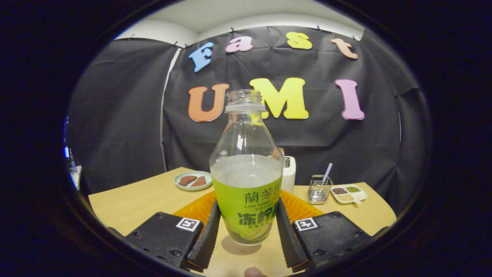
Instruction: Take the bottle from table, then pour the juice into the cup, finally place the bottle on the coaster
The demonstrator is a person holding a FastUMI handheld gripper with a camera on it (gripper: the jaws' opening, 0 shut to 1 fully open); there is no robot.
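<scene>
A clear, uncapped bottle [246, 169] with a green label, about half full of pale juice, stands upright between my fingers. My gripper [248, 204] is shut on it: the left finger [207, 234] and the right finger [287, 234] press the label on either side. The bottle's base is just over the wooden table [130, 204], with a shadow under it; I cannot tell whether it touches. An orange ridged coaster [192, 211] lies right behind the bottle, spreading out to both sides. A white cup [289, 173] stands beyond the bottle, mostly hidden by it.
A pale green plate [193, 180] with two brown pieces sits at the back left. At the back right are a wire holder [318, 189] with a striped straw and a small white divided dish [349, 193]. Black cloth walls close behind the table.
</scene>
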